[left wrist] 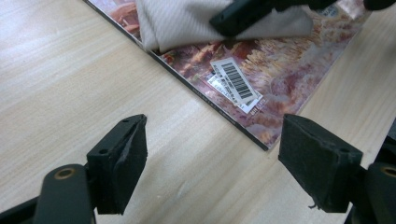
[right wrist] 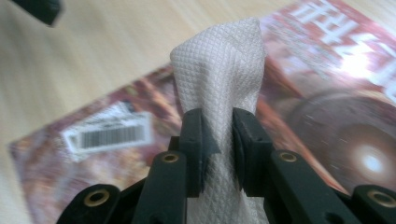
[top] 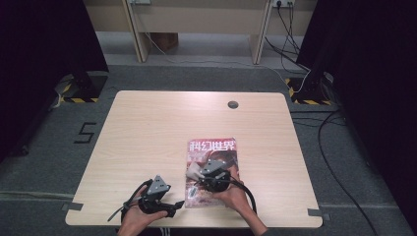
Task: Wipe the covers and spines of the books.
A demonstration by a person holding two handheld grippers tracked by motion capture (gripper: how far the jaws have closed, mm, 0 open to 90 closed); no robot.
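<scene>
White quilted-texture cloth (right wrist: 219, 60): folded wad, pinched between the right gripper (right wrist: 218, 140) jaws, pads clenched on it from both sides. In the right gripper view the cloth stands up out of the jaws, embossed diamond pattern clear, top end free and rounded. It sits over the near-left part of the glossy reddish-brown magazine (top: 212, 167); in the left gripper view the cloth (left wrist: 187, 21) lies on the cover close to the spine edge.

Near to far, high view:
- Near edge of the light wood-grain table (top: 147, 132): left gripper (top: 169, 209), jaws released and wide, nothing between them. Left gripper view confirms: both black pads (left wrist: 126, 158) hover over bare wood, pointing at the magazine's near corner, just short of it. The person's left hand (top: 140, 219) holds the body, the grey three-cornered plate on top.
- Just right of that, a bit farther in: right gripper (top: 196, 173) over the magazine's lower half, right hand (top: 236, 196) behind it, cable looping off to the right.
- Magazine flat on the table, right of centre, near half. White barcode label (left wrist: 236, 81) at its near-left corner, large white characters across the far end.
- Beyond it: bare tabletop, then a small round grey cable port (top: 233, 104) near the far edge.
- Past the table: grey carpet floor, black stand bases with yellow-black hazard tape at both far corners, cables on the right side.
</scene>
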